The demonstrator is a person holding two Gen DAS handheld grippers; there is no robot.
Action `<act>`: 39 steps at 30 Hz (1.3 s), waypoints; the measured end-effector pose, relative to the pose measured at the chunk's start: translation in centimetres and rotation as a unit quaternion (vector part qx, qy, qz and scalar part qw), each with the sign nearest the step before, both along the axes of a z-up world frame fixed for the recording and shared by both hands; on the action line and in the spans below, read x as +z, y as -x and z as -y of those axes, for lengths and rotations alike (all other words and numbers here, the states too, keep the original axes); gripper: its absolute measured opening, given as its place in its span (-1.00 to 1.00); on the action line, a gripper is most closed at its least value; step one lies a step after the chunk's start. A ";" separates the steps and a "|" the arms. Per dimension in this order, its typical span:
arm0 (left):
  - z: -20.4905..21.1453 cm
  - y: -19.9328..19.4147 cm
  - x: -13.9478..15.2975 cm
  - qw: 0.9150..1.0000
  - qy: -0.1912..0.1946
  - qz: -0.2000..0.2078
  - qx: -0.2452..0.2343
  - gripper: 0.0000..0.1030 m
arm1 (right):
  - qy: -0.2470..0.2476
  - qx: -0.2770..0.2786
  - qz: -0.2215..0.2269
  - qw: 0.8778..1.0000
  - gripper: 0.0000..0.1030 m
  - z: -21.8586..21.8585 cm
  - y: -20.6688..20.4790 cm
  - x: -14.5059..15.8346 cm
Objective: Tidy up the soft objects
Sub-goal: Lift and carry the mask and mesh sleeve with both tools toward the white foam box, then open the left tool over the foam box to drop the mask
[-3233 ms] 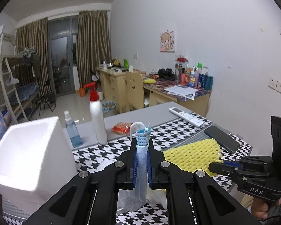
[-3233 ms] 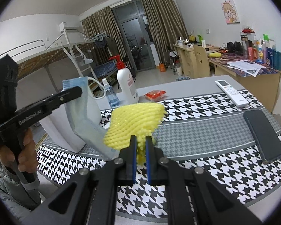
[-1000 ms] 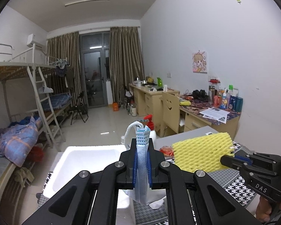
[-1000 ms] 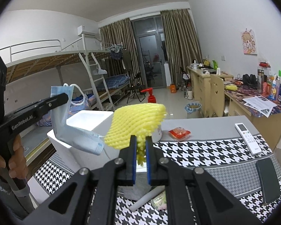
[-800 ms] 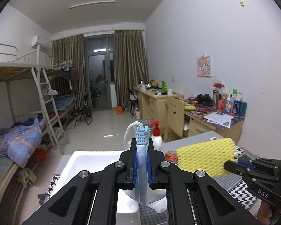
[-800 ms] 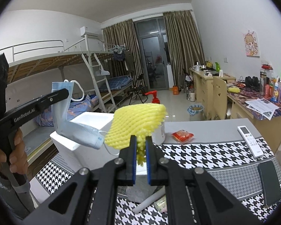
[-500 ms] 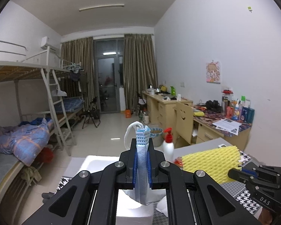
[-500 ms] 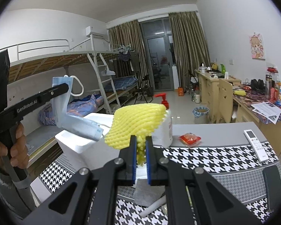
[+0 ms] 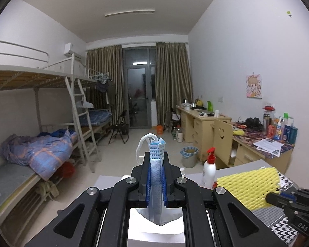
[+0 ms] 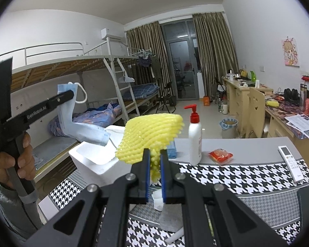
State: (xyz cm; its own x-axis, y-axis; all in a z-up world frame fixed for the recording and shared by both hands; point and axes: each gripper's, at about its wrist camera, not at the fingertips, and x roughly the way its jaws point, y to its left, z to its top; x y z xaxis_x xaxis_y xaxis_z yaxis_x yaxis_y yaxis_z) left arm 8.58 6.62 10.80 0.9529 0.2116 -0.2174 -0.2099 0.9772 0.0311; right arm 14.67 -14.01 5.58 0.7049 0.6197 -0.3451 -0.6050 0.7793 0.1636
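Mask pinched in left gripper, foam net in right gripper; both best released once centred over white box.

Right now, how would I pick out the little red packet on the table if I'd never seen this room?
Find the long table with the houndstooth cloth. On its bare grey strip stands a white pump bottle with a red top; the red packet lies flat just right of it. It is the only small, crinkly red thing there; the white remote lies farther right.

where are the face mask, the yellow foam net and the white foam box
face mask (image 10: 67, 111), right wrist view, pleated body.
yellow foam net (image 10: 152, 133), right wrist view, mesh middle.
white foam box (image 10: 92, 169), right wrist view, front wall.
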 end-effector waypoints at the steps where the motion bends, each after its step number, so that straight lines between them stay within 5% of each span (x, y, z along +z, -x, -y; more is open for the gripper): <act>1: -0.2 -0.1 -0.1 1.000 0.001 -0.002 0.001 -0.82 | 0.001 0.003 0.002 1.000 -0.78 -0.2 0.1 0.0; 25: -3.2 -4.2 -4.1 0.996 0.019 -0.087 0.016 -0.80 | 0.021 0.010 -0.006 1.000 -0.78 -2.7 -0.9 -0.2; 27: -3.4 -4.6 -4.3 0.995 0.022 -0.098 0.013 -0.64 | 0.021 0.010 -0.008 1.000 -0.78 -2.8 -1.0 -0.2; 29: -3.7 -4.7 -4.4 0.994 0.026 -0.103 0.016 0.03 | 0.023 0.009 -0.008 1.000 -0.78 -3.0 -1.1 -0.2; 31: -4.1 -4.5 -4.4 0.994 0.033 -0.097 0.025 0.49 | 0.023 0.009 -0.009 1.000 -0.78 -3.1 -1.2 -0.2; 39: -5.3 -2.6 -3.5 0.996 0.049 -0.061 0.035 0.88 | 0.030 0.010 -0.007 0.999 -0.78 -3.9 -1.3 0.0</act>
State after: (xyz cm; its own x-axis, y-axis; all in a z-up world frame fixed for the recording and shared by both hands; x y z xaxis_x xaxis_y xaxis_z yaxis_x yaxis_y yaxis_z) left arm 11.20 11.91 7.28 0.9022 0.2478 -0.3530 -0.2775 0.9601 -0.0353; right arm 15.97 -10.12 5.58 0.6870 0.6122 -0.3915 -0.6189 0.7752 0.1263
